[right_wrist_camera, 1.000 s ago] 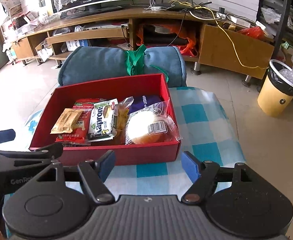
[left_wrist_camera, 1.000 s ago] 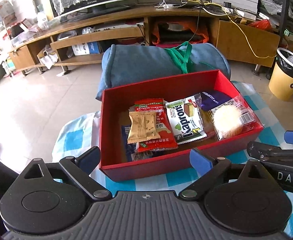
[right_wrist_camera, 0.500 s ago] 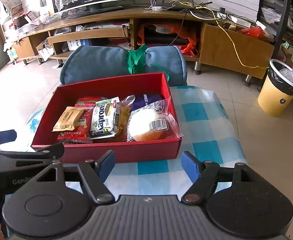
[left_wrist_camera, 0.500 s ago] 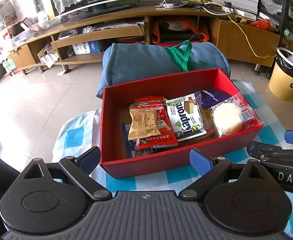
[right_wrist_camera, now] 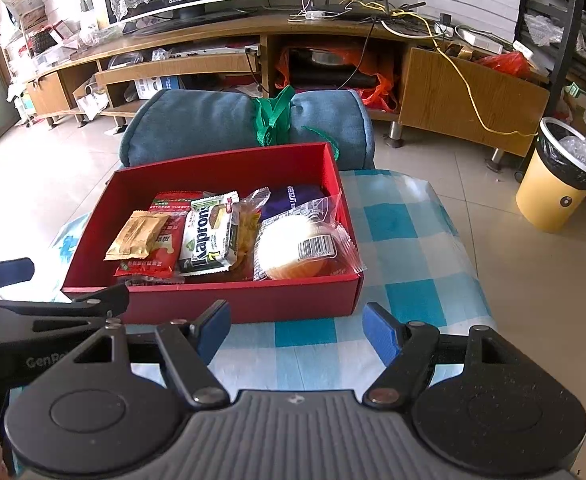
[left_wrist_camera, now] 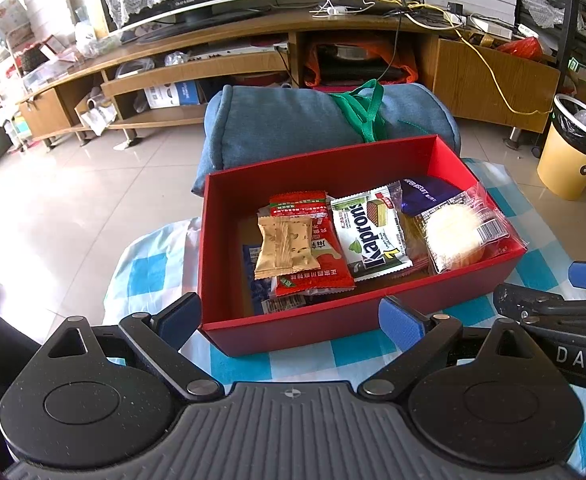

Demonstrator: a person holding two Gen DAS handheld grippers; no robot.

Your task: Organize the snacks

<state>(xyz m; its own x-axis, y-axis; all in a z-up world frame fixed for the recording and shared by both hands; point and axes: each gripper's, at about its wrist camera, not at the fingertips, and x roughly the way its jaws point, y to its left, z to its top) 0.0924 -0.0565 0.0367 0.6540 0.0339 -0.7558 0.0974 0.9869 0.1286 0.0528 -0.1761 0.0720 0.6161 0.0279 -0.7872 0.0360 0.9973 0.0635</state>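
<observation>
Both tools, the left tool (left_wrist_camera: 289, 312) and right tool (right_wrist_camera: 295, 326), stood wide and empty just before the red box (left_wrist_camera: 333, 320) on the checked desk (right_wrist_camera: 409, 240). Snack packets (left_wrist_camera: 369, 232) lay inside the box; a rolled blue blanket (left_wrist_camera: 285, 128) lay behind it.

A blue packet (left_wrist_camera: 253, 280) lies mostly hidden under other snacks.

Wrapped snacks (left_wrist_camera: 369, 232) lie flat, overlapping, inside the open red box (left_wrist_camera: 333, 320).
</observation>
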